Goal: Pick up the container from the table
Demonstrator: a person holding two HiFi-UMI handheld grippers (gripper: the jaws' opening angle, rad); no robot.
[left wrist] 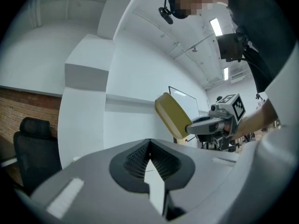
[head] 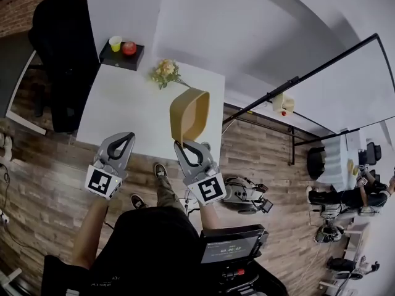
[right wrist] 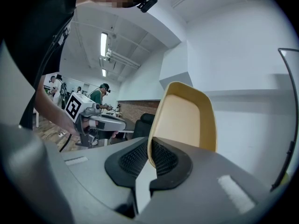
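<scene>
One container [head: 189, 113], tan and oblong (tipped on edge), held up over the near edge of the tabletop [head: 123, 103]. Two grippers: right gripper [head: 182, 145], jaws closed on the container's rim, its wall pinched between the pads; left gripper [head: 126, 138], jaws together with nothing in them, beside the right and apart from the container. One bunch of flowers [head: 165, 73] lies at the tabletop's far edge. One yellow cup [head: 115, 43] and one red fruit [head: 129, 48] are on a black stand [head: 123, 59] beyond it. One black chair [head: 58, 48] is at the left.
</scene>
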